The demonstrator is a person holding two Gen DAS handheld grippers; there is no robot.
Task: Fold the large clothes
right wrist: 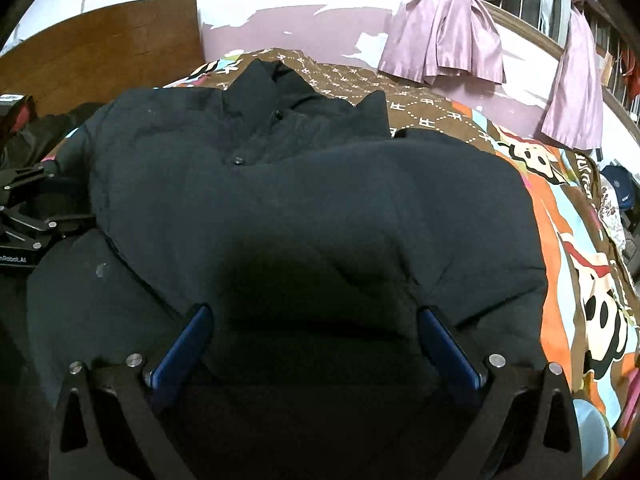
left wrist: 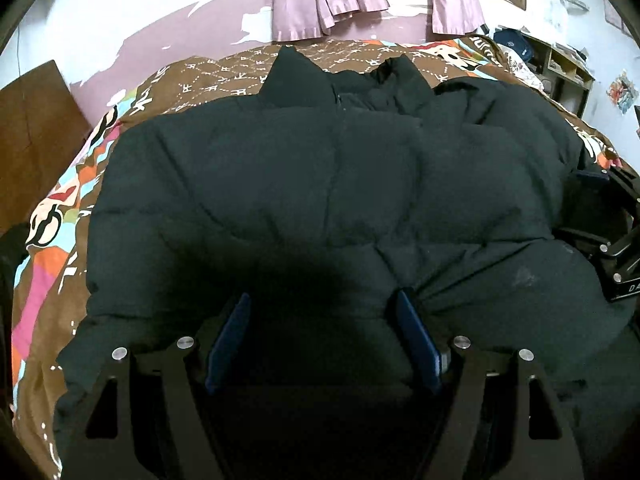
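A black puffer jacket (left wrist: 320,168) lies spread on the bed with its collar (left wrist: 296,76) pointing at the far wall. In the left wrist view my left gripper (left wrist: 324,300) stands open at the near edge. Its blue pads (left wrist: 230,336) are wide apart, with thick jacket fabric bulging between them. In the right wrist view the same jacket (right wrist: 300,184) fills the frame. My right gripper (right wrist: 314,312) is also open, and its pads (right wrist: 448,348) straddle the padded near edge. Creases run out from both inner fingertips.
A brown patterned bedspread (left wrist: 224,76) with bright cartoon patches (right wrist: 560,208) covers the bed. A wooden headboard (right wrist: 100,40) stands on the left. Pink curtains (right wrist: 448,32) hang at the far wall. A cluttered shelf (left wrist: 560,60) is at the right.
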